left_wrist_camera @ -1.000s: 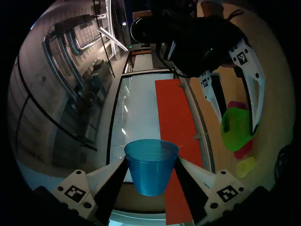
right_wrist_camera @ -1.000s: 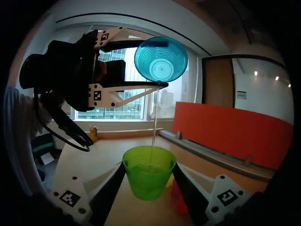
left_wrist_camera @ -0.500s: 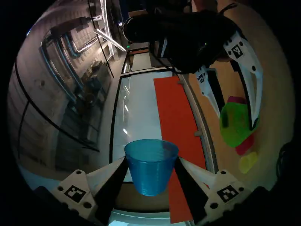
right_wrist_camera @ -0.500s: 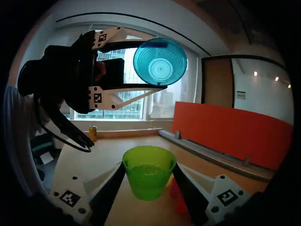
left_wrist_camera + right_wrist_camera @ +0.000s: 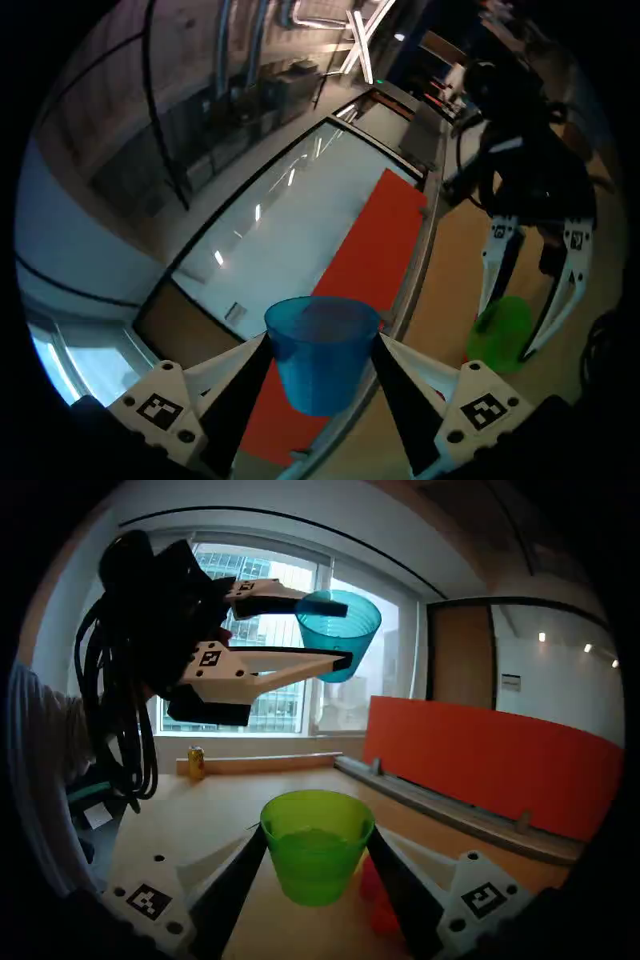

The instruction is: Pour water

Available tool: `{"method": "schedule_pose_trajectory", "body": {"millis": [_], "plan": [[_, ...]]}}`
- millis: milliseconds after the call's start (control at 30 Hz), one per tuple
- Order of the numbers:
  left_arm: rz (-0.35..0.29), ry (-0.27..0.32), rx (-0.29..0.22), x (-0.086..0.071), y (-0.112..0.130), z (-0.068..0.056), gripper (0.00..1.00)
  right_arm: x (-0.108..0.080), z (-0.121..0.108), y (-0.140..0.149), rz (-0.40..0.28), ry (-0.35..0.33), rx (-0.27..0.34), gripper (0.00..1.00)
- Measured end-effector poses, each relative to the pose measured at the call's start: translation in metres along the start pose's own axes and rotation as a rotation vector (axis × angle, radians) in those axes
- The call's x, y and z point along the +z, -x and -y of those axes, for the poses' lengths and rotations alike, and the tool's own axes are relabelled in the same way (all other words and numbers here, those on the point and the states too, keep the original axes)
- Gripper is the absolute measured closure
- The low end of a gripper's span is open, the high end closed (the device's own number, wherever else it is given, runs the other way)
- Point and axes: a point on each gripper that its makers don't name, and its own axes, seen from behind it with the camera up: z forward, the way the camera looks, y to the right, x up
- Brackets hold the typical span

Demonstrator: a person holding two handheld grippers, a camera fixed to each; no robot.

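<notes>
Fingers (image 5: 240,872) snug: green cup (image 5: 318,844), blue cup (image 5: 322,352)

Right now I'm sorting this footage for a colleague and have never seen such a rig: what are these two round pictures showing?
No robot here: a person holds a two-finger gripper in each hand, with a fisheye camera riding on each. The left gripper view looks along the left gripper, whose jaws press on a blue cup held high. The right gripper view looks along the right gripper, whose jaws clamp a green cup with water in it, over a wooden table. A red thing sits partly hidden beside the green cup, and a small can stands at the table's far edge.
</notes>
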Motion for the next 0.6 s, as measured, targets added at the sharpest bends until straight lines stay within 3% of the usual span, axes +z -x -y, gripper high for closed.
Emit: {"method": "schedule_pose_trajectory", "body": {"millis": [267,367,467,600], "plan": [[0.018,0.046,-0.500,0.004,0.028,-0.001,0.16,-0.004,0.001,0.002,0.000,0.004,0.002,0.10],[0.017,0.060,-0.628,0.003,0.037,-0.002,0.16,-0.005,0.001,0.002,0.001,0.006,0.001,0.10],[0.011,0.067,-0.686,0.001,0.044,-0.005,0.16,-0.006,0.001,0.002,0.003,0.008,-0.001,0.10],[0.017,0.069,-0.691,-0.001,0.052,-0.009,0.16,-0.006,0.000,0.002,0.004,0.011,0.002,0.10]]}}
